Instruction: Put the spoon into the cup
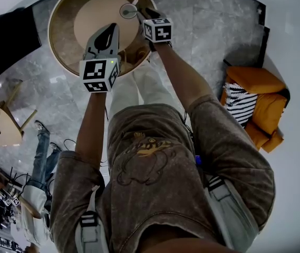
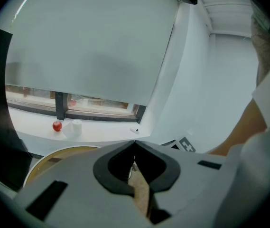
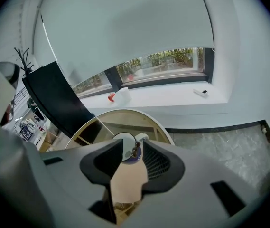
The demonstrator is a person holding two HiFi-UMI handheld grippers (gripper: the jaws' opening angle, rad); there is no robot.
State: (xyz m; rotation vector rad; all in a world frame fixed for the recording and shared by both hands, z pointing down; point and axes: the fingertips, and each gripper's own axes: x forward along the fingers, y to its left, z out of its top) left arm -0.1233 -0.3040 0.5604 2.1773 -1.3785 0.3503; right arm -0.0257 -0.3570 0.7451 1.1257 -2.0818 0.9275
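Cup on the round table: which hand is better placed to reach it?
Right. The right gripper points at the cup, jaws apart; the left gripper sits farther back, jaws together.

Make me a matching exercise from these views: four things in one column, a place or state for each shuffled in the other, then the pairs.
Things:
1. left gripper
2. right gripper
3. cup
4. striped cushion

Places or states:
A. on the orange chair
B. jaws apart
C. on the round table
D. jaws together

Pairs: 1-D, 2-B, 3-C, 4-A
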